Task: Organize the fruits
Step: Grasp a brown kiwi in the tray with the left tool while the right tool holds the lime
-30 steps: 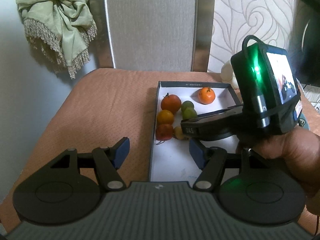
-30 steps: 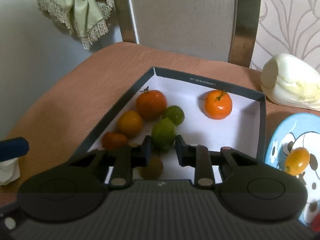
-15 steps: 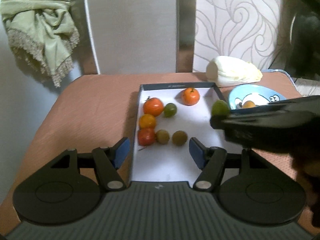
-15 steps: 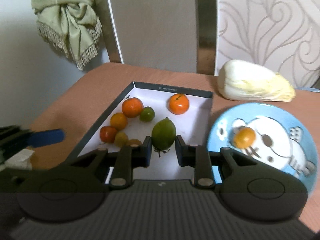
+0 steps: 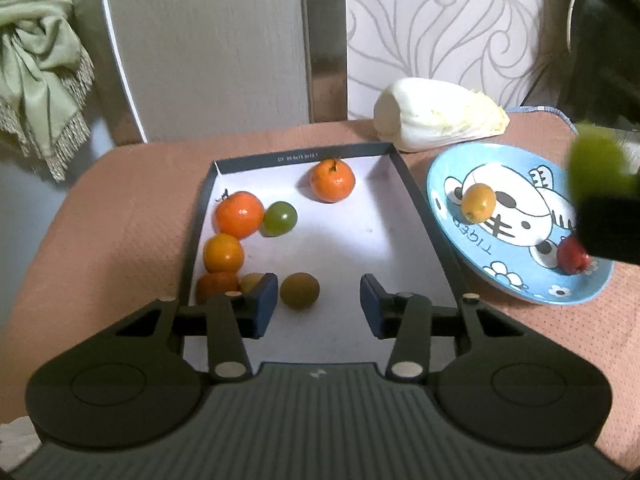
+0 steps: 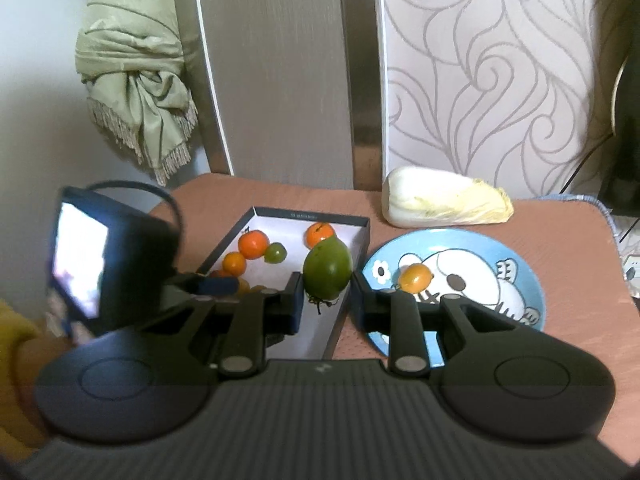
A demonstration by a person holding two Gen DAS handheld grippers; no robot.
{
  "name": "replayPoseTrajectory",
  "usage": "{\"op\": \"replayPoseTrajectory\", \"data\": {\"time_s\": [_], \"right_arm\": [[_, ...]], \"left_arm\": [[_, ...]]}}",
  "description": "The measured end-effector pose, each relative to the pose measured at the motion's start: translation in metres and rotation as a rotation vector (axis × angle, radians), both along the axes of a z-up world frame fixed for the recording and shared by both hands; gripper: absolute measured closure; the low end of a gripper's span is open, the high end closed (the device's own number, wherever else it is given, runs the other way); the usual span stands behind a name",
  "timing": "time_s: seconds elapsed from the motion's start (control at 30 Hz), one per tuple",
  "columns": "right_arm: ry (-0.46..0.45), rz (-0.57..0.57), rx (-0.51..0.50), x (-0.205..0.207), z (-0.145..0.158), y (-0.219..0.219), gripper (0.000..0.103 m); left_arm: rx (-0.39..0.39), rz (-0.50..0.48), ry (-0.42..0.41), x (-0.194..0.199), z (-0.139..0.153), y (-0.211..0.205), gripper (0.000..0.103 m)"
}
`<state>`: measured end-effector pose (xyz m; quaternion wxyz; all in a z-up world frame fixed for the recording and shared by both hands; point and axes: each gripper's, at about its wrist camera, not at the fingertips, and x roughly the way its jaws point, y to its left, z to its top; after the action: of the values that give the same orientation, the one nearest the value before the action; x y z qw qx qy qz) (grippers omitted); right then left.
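right hand-held gripper (image 6: 325, 290): clamped on the green fruit (image 6: 327, 267), pads on its flanks, stem end hanging down. Fruit is off the surface, over the box's right wall, beside the plate.
carry: keep the squeeze as is. The fruit is smooth and tapered, so I'd expect it to slip forward if you ease off mid-air.
drop target: blue plate (image 6: 516, 258), bare patch near its middle. Stay off the yellow-orange fruit (image 6: 416, 277) already there; a red one (image 5: 573, 255) sits near the front rim too.
release: lower until the fruit touches the plate, then let go. The plate is shallow; a drop from height will likely roll it off.
left hand-held gripper (image 5: 318, 307): jaws closing, nothing pressed between them yet. The brownish-green fruit (image 5: 299, 291) lies in the gap, nearer the left pad.
left grasp: centre on that fruit before closing fully; mind the neighbouring fruits at the left pad.
box (image 5: 416, 200): other fruits sit along its left wall, one orange (image 5: 332, 180) near the back.
worktop (image 5: 132, 208): cabbage (image 5: 440, 114) behind the plate, leave it.
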<state>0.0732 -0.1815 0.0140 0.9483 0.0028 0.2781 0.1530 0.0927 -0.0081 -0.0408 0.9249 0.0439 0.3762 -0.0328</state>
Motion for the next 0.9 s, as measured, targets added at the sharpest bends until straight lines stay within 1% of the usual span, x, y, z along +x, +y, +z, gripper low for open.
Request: {"op": "replayPoseTrajectory", "data": {"time_s": [0.07, 0.13, 0.2, 0.27, 0.33, 0.4, 0.43, 0.47, 0.5, 0.57, 0.77, 0.9], "right_arm": [[-0.006, -0.001, -0.004, -0.005, 0.004, 0.000, 0.075], [-0.008, -0.003, -0.005, -0.009, 0.007, -0.001, 0.075], [-0.012, -0.007, -0.007, -0.012, 0.008, -0.002, 0.075], [-0.015, -0.014, -0.006, -0.016, 0.011, -0.004, 0.075], [-0.020, -0.021, -0.006, -0.019, 0.013, -0.005, 0.075], [-0.026, -0.027, -0.003, -0.023, 0.015, -0.005, 0.075], [-0.028, -0.030, -0.002, -0.025, 0.016, -0.006, 0.075], [-0.030, -0.033, -0.002, -0.026, 0.017, -0.006, 0.075], [-0.032, -0.035, -0.001, -0.027, 0.018, -0.006, 0.075], [-0.036, -0.040, 0.000, -0.029, 0.019, -0.006, 0.075], [-0.039, -0.044, 0.000, -0.035, 0.020, -0.005, 0.075], [-0.032, -0.031, 0.008, -0.039, 0.019, -0.001, 0.075]], "left_arm": [[-0.007, -0.002, 0.022, 0.006, -0.005, 0.001, 0.058], [-0.009, 0.014, 0.048, 0.014, -0.010, 0.002, 0.059], [0.006, 0.020, 0.034, 0.015, -0.010, 0.002, 0.059], [0.011, 0.034, 0.051, 0.020, -0.012, 0.004, 0.059], [0.008, 0.024, 0.052, 0.023, -0.015, 0.005, 0.059], [0.023, 0.019, 0.089, 0.029, -0.020, 0.004, 0.059], [0.013, 0.023, 0.087, 0.030, -0.020, 0.005, 0.059], [0.009, 0.020, 0.090, 0.030, -0.020, 0.005, 0.063], [0.005, 0.012, 0.089, 0.030, -0.020, 0.005, 0.069], [0.010, 0.008, 0.084, 0.029, -0.020, 0.003, 0.074], [-0.012, 0.042, 0.071, 0.026, -0.016, 0.009, 0.074], [-0.018, 0.038, 0.050, 0.022, -0.005, 0.010, 0.074]]}}
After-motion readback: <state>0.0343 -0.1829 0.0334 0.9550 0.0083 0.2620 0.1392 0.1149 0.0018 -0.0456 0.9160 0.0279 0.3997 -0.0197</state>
